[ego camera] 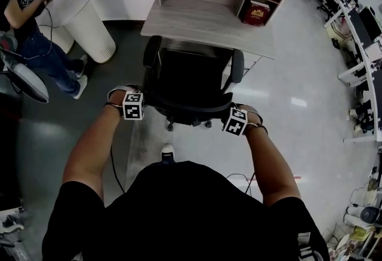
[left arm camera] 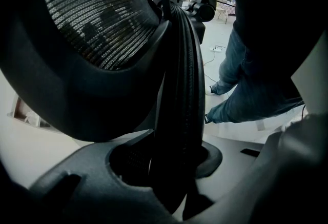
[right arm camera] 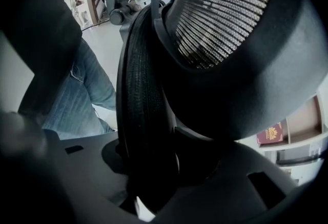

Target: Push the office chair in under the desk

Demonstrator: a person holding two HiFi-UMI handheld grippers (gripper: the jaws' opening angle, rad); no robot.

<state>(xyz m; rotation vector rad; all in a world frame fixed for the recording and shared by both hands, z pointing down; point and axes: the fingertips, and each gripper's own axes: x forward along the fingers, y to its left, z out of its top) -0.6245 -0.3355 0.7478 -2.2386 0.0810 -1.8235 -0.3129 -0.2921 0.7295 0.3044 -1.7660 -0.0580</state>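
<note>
The left gripper (left arm camera: 171, 177) is closed about halfway on the left end of the chair's top rail (ego camera: 185, 111), with the dark padded edge pinched between its jaws. It points steeply down over the back of the chair (ego camera: 188, 74). In the left gripper view the mesh backrest (left arm camera: 97, 18) fills the upper left and the rail runs straight up out of the jaws.

The chair stands between the two hands and the tabletop (ego camera: 203, 24), with its seat facing the tabletop and its back facing the person. The front of the seat looks to be at the near edge of the tabletop or just under it. Most of the chair is out on the floor (ego camera: 298, 110), so the push seems to be only partly done. The two armrests sit close to that edge, and I cannot tell whether they would pass under it.

The right gripper (right arm camera: 154, 177) mirrors the left, closed about halfway on the right end of the same rail, also pointing steeply down.

The rail's long axis runs left to right, square across the line of the push. The tabletop lies straight ahead of both hands, and the chair is the only thing between. Both hands are about equally near, the left a little further forward. An even push from both ends should roll the chair straight in, while a stronger push from one side would probably swing it on its casters.
</note>
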